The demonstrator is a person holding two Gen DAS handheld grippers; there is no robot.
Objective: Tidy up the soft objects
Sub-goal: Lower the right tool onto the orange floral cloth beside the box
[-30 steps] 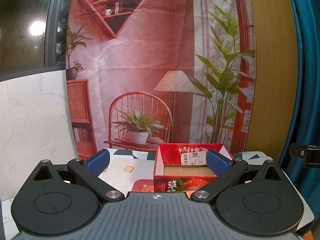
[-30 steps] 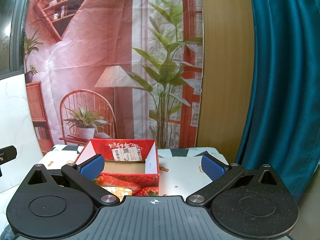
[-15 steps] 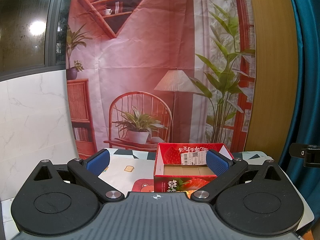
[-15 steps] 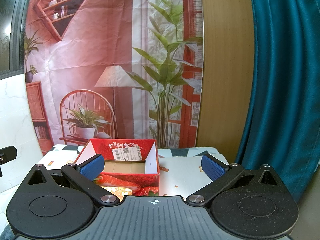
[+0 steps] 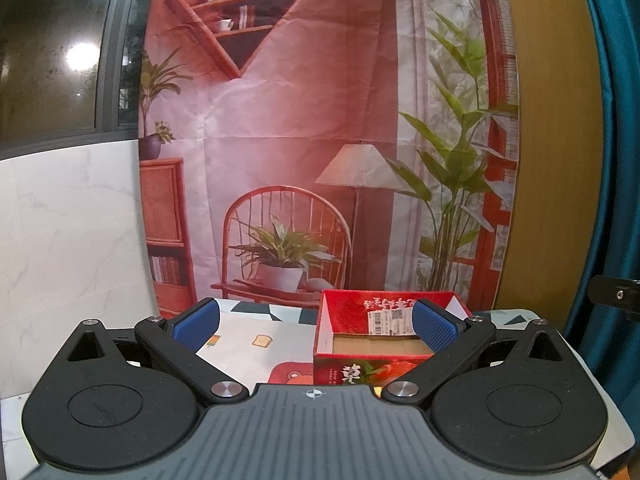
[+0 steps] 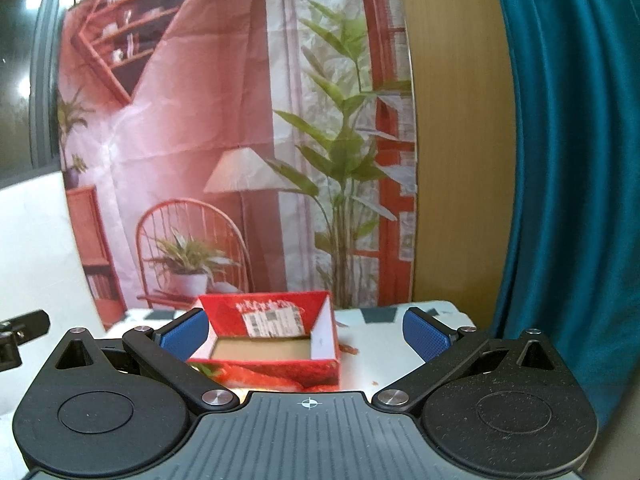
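On red box [image 5: 384,368] — barcode label [image 5: 390,319]

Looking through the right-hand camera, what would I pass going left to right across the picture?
Dark window → white marble wall → printed backdrop → wooden panel → teal curtain.

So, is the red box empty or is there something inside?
Empty, as far as visible: the red box is open-topped and shows only its bare cardboard floor.

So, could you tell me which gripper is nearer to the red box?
Hard to call. The left gripper has the red box ahead toward its right finger; the right gripper has it ahead toward its left finger.
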